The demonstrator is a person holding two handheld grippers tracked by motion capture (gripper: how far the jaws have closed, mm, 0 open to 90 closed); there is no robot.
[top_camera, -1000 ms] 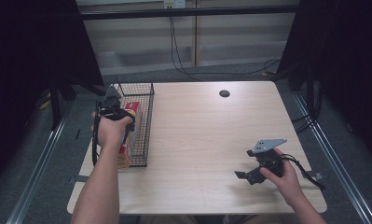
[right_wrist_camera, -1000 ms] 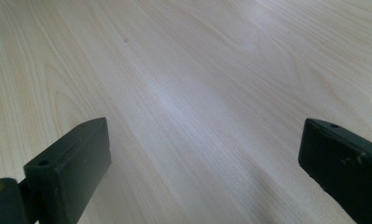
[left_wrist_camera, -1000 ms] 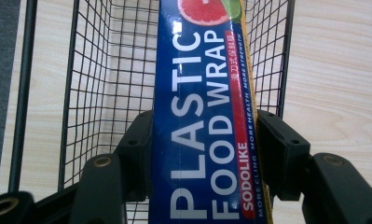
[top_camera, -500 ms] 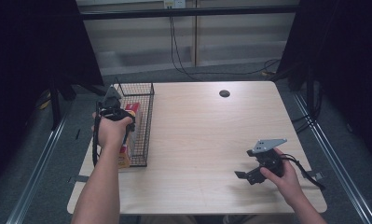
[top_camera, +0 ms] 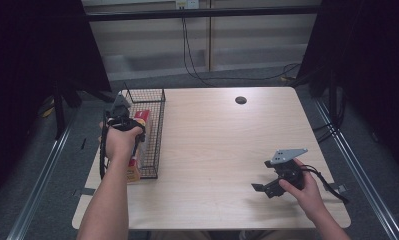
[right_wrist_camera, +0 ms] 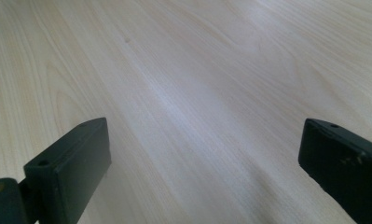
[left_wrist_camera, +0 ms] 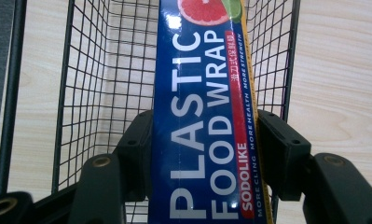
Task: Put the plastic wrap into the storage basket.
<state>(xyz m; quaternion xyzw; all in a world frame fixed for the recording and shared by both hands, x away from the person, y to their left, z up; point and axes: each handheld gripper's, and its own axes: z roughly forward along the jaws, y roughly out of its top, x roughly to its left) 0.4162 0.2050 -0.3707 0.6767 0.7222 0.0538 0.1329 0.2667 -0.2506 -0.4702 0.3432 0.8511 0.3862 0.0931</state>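
Nothing has shifted since earlier: left gripper (left_wrist_camera: 200,154) stays clamped on the plastic wrap box (left_wrist_camera: 204,116), which should lower straight into the wire basket (left_wrist_camera: 104,93).

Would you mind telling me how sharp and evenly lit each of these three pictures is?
High view: the table is evenly lit, its surroundings fall into near-black. Left gripper view: the plastic food wrap box is sharp, with small glare spots on its glossy print; the wire basket is crisp. Right gripper view: a soft sheen crosses the wood, and the right tongs look blurred.
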